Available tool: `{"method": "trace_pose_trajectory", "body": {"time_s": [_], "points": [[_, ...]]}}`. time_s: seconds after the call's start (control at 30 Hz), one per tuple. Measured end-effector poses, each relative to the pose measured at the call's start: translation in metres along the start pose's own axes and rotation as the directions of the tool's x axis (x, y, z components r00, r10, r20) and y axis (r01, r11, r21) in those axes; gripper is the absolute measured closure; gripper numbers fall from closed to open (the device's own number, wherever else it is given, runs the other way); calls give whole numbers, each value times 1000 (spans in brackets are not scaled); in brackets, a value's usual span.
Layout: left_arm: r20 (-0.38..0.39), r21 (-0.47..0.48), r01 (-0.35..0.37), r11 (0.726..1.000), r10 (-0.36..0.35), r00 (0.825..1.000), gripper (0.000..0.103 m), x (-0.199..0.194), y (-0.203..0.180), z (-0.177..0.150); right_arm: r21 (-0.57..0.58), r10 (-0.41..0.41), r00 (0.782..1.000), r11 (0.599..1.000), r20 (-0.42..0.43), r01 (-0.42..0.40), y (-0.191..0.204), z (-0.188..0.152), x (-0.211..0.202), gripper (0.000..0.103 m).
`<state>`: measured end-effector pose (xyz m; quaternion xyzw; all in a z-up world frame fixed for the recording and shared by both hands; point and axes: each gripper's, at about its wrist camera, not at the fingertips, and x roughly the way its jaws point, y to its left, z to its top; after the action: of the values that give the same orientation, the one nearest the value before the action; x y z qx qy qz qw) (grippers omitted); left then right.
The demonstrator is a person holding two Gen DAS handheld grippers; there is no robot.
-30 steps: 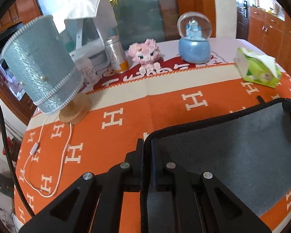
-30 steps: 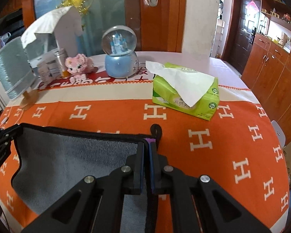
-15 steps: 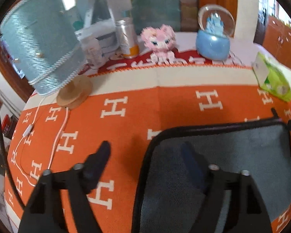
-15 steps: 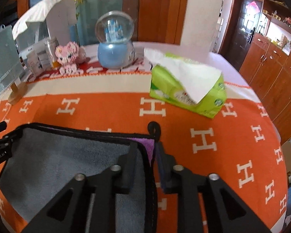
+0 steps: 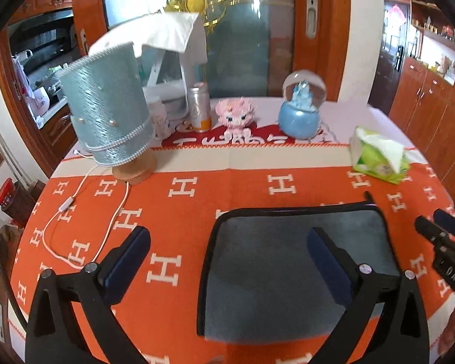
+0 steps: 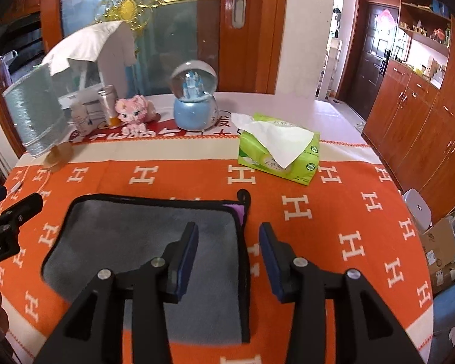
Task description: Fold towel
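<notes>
A grey towel (image 5: 291, 270) with black edging lies folded flat on the orange tablecloth; it also shows in the right wrist view (image 6: 142, 257). A purple tag (image 6: 241, 210) and a black loop stick out at its far right corner. My left gripper (image 5: 227, 245) is open wide and empty, raised above the towel's left edge. My right gripper (image 6: 227, 242) is open and empty, raised above the towel's right edge. Each gripper shows at the edge of the other's view.
At the back of the table stand a blue lamp (image 5: 106, 112) with a white cord (image 5: 75, 212), a can (image 5: 198, 106), a pink toy (image 5: 235, 115) and a snow globe (image 5: 301, 106). A green tissue box (image 6: 279, 148) lies far right of the towel.
Both grippers were shut on the towel's far corners. They have opened, let the towel go and lifted up and back. The towel now lies flat.
</notes>
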<state>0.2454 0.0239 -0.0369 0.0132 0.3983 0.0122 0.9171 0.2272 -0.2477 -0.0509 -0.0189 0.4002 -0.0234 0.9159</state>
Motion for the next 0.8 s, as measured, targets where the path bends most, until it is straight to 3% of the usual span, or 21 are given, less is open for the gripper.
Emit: {"method": "trace_pose_trajectory", "body": {"time_s": [0.13, 0.33, 0.8], "points": [[34, -9, 15, 1000, -15, 999, 1, -37, -2, -9, 9, 5, 1000, 1000, 31, -5, 4, -9, -30, 45], [56, -30, 16, 999, -14, 998, 1, -81, 1, -23, 14, -3, 998, 1000, 60, 2, 6, -21, -73, 43], [54, -33, -9, 999, 11, 998, 1, -153, 6, -72, 9, 20, 998, 1000, 58, -21, 14, -58, -128, 40]]}}
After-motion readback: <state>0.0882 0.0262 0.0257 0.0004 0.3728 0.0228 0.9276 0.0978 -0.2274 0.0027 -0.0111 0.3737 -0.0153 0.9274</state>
